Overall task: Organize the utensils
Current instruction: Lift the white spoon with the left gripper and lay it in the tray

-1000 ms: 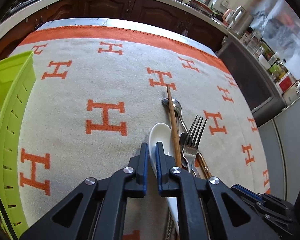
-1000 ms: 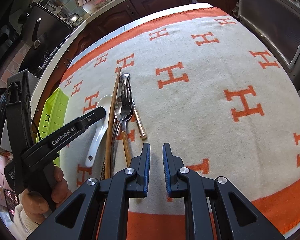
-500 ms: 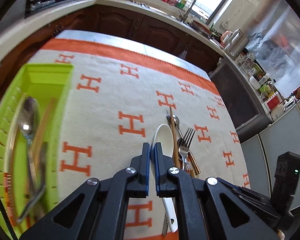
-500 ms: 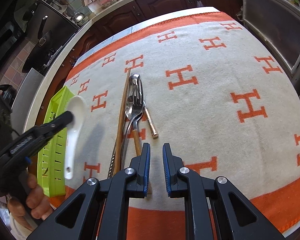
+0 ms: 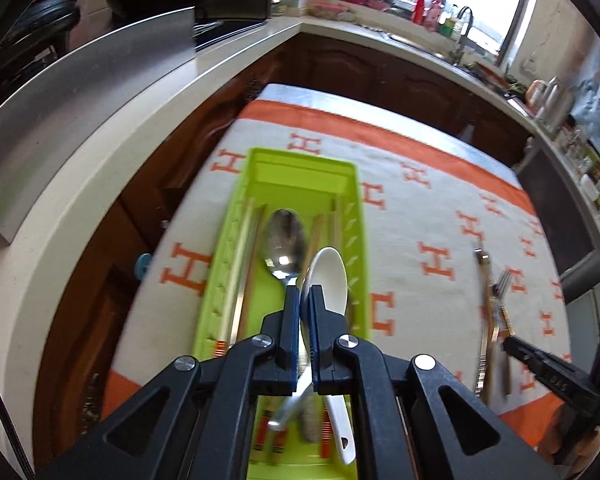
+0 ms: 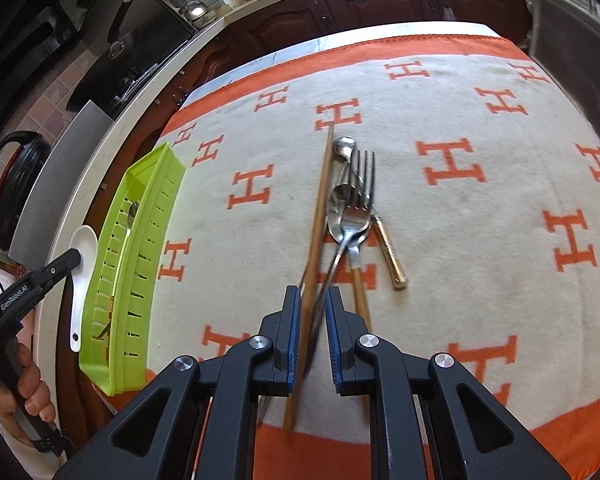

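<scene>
A cream woven cloth (image 6: 440, 240), bordered in orange and patterned with orange H motifs, is covering the tabletop. At its left edge a long rectangular tray (image 5: 360, 216) of lime-green plastic, its side walls pierced by rows of slots, is lying lengthwise and holding a polished steel spoon (image 5: 283, 242) with an oval bowl, pale chopsticks (image 5: 240, 256) along its left wall and further handles blurred at the near end. Near the middle of the cloth a loose cluster of utensils is resting: a long brown wooden chopstick (image 6: 318, 216), a four-tined steel fork (image 6: 360, 200) lying over a steel spoon (image 6: 342, 150), and a gold-toned handle (image 6: 389, 254) angling off to the right. The left gripper (image 5: 304, 300), black with blue-lined fingers, is clamping the glossy white ceramic soup spoon (image 5: 327, 276) at the neck, its rounded bowl pointing forward and its handle trailing back, and is holding it above the tray; in the right wrist view the same spoon is appearing just beyond the tray's outer wall. The right gripper (image 6: 313, 300), of the same build, is hovering low over the near end of the wooden chopstick with its jaws parted and the chopstick lying between them, not pinched.
</scene>
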A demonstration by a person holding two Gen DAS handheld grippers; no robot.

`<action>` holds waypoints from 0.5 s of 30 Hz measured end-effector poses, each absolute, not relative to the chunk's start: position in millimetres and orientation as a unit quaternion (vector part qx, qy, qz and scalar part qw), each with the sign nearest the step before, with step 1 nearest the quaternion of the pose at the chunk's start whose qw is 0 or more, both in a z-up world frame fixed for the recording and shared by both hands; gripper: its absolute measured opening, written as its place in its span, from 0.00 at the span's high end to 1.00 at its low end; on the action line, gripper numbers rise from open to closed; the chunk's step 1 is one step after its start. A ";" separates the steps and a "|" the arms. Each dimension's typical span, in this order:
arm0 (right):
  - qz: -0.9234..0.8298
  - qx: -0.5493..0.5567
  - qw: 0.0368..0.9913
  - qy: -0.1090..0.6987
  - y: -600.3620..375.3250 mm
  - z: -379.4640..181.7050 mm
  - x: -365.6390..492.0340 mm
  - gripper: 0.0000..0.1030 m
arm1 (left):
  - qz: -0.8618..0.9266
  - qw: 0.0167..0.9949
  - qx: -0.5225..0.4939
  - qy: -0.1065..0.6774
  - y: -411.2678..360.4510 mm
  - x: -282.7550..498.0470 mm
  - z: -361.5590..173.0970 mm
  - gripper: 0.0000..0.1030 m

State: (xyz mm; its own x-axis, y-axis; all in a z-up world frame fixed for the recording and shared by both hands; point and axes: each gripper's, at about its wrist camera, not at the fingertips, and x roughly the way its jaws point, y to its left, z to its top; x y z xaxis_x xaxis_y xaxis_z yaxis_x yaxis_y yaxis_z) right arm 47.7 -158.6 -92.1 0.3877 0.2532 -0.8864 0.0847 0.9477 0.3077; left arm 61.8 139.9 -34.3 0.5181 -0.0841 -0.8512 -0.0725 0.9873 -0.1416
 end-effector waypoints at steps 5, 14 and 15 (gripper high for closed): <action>0.043 0.143 0.822 0.550 -152.4 -96.1 63.0 0.88 | 0.012 0.860 -0.054 0.508 144.6 67.5 -50.6 0.97; 0.029 0.129 0.823 0.552 -150.8 -103.7 85.0 0.88 | 0.013 0.861 -0.055 0.506 141.7 67.4 -48.4 0.74; 0.028 0.127 0.823 0.553 -149.6 -105.2 86.7 0.88 | 0.011 0.861 -0.056 0.505 140.6 67.1 -46.7 0.70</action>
State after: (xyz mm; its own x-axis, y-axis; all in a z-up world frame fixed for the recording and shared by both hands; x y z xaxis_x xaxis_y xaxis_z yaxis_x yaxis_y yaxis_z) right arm 86.7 -149.6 -105.2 0.3857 0.1874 -0.9034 0.0940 0.9661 0.2406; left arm 67.1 140.6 -46.7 0.4892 -0.0384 -0.8713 -0.0750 0.9935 -0.0859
